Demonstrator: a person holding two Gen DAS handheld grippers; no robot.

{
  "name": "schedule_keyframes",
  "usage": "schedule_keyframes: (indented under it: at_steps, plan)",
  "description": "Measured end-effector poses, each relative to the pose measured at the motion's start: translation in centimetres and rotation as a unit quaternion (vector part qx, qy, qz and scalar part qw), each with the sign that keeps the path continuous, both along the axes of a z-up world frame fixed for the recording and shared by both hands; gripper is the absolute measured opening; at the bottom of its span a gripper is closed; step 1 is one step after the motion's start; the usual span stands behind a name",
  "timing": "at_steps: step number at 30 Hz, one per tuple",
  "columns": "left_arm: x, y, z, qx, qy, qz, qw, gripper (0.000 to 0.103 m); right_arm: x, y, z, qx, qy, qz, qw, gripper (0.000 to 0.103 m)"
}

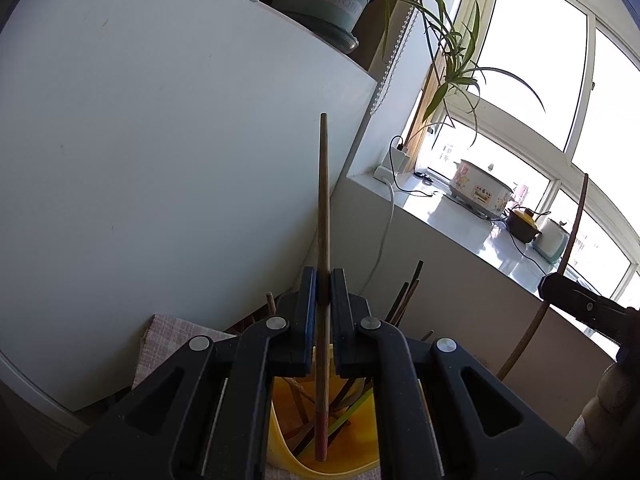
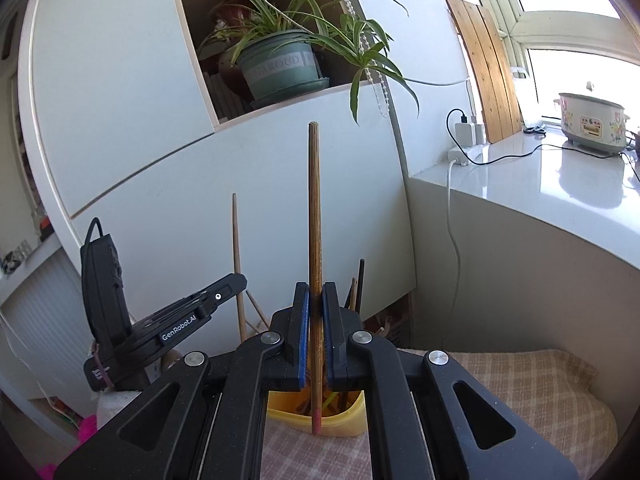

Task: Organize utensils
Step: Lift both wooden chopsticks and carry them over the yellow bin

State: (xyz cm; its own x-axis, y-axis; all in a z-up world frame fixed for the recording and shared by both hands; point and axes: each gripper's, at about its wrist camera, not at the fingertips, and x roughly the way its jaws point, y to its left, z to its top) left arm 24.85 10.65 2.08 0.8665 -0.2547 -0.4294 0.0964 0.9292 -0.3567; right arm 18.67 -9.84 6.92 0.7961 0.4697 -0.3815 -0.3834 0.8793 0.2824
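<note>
Where potted plant overhangs: yellow holder, cooker.

A lived-in home: a potted spider plant in a white cabinet niche, a floral slow cooker on the sunny windowsill.

Two upright brown chopsticks above yellow holder of chopsticks.
</note>
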Motion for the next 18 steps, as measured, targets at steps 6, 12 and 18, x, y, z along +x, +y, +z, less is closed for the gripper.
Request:
schedule_keyframes:
  at_steps: [6,12,18]
  plan:
    - [0.1,0.1,-0.6,0.000,0.007,-0.003,1.0000,0.005,1.2,1.1,-0.7,-0.002,0.002,-0.005,1.000,0.005]
    - [-0.1,0.1,-0.9,-0.006,0.009,-0.005,0.9999,0.005,1.8,2.0,-1.7,-0.025,0.000,-0.008,1.000,0.005]
    - [-1.1,-0.3,-1.0,0.000,0.006,-0.010,0.9999,0.005,1.7,2.4,-3.0,-0.036,0.014,0.001,0.999,0.005]
